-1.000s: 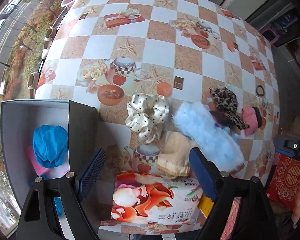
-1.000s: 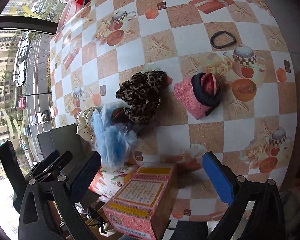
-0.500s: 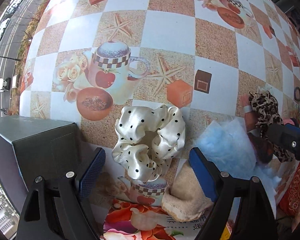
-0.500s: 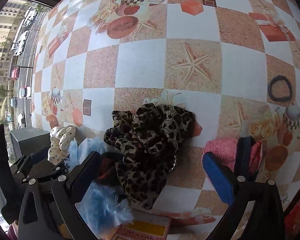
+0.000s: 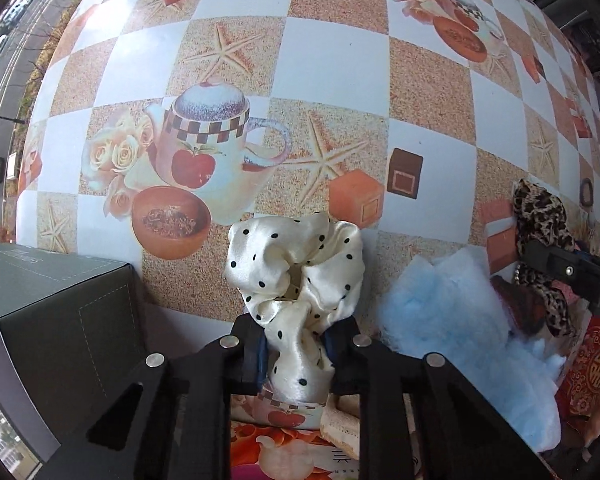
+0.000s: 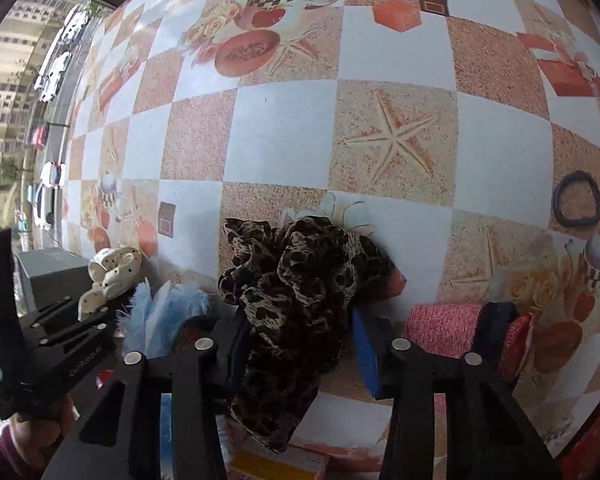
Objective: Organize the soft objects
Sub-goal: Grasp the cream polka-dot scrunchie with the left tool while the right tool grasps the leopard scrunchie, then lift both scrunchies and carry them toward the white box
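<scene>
White scrunchie [image 5: 296,276], satin, black dots: near end bunched, far loop on tablecloth. Leopard scrunchie [image 6: 296,292], ruffled, heaped. Blue fluffy piece [image 5: 456,320] between them, flat. Pink knit roll [image 6: 444,320], dark band, right. Black hair tie [image 6: 576,204], flat, farther right.

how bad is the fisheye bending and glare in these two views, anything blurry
Left wrist view: strong barrel distortion curves the checkered tablecloth, with mild glare top left; the polka-dot scrunchie in the left gripper is sharp. Right wrist view: same curving, a bright window at left, and the leopard scrunchie is sharp in the right gripper.
</scene>
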Demonstrator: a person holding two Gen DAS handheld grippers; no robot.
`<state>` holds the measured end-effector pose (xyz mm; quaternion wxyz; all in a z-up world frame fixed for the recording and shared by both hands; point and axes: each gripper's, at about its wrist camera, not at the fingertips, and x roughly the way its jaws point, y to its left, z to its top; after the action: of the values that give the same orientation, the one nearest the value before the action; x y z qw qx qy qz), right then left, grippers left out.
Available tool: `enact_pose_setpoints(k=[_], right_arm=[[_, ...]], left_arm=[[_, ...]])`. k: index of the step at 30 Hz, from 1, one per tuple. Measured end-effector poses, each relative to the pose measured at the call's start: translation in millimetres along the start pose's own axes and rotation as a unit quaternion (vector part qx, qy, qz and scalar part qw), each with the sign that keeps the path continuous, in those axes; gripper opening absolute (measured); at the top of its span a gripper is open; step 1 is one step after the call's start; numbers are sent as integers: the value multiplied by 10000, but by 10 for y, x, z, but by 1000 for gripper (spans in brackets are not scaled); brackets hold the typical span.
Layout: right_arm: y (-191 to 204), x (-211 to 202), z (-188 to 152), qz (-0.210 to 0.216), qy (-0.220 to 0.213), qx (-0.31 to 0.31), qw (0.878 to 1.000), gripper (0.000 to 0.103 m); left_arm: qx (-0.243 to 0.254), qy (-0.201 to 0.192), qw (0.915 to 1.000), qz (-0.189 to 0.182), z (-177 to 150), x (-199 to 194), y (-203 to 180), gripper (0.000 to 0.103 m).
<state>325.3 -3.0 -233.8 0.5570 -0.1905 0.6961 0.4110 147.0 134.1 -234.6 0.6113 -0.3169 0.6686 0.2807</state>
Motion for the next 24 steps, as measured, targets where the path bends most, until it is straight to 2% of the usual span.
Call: enact_pose_setpoints(k=[2, 7, 11, 16, 18, 24], right_arm=[[-92, -119, -20, 219, -113, 172, 9995, 41], [-164, -414, -101, 399, -404, 229, 9981, 41], [-229, -591, -213, 589, -572, 414, 9958, 42], [-213, -781, -337, 593, -775, 516, 9939, 41], [-225, -870, -384, 597, -859, 569, 9929, 42], [-243, -1081, -552, 532, -1094, 700, 9901, 42]], left_arm=[[-35, -219, 9998, 24, -17, -107, 36, 22], [-126, -692, 9975, 12, -28, -420, 122, 22], [93, -945, 9955, 5, -71, -645, 54, 22], [369, -1115, 9931, -64, -140, -840, -157, 22], [447, -1145, 9924, -98, -283, -912, -290, 22], [750, -1314, 9883, -210, -319, -1110, -465, 22]])
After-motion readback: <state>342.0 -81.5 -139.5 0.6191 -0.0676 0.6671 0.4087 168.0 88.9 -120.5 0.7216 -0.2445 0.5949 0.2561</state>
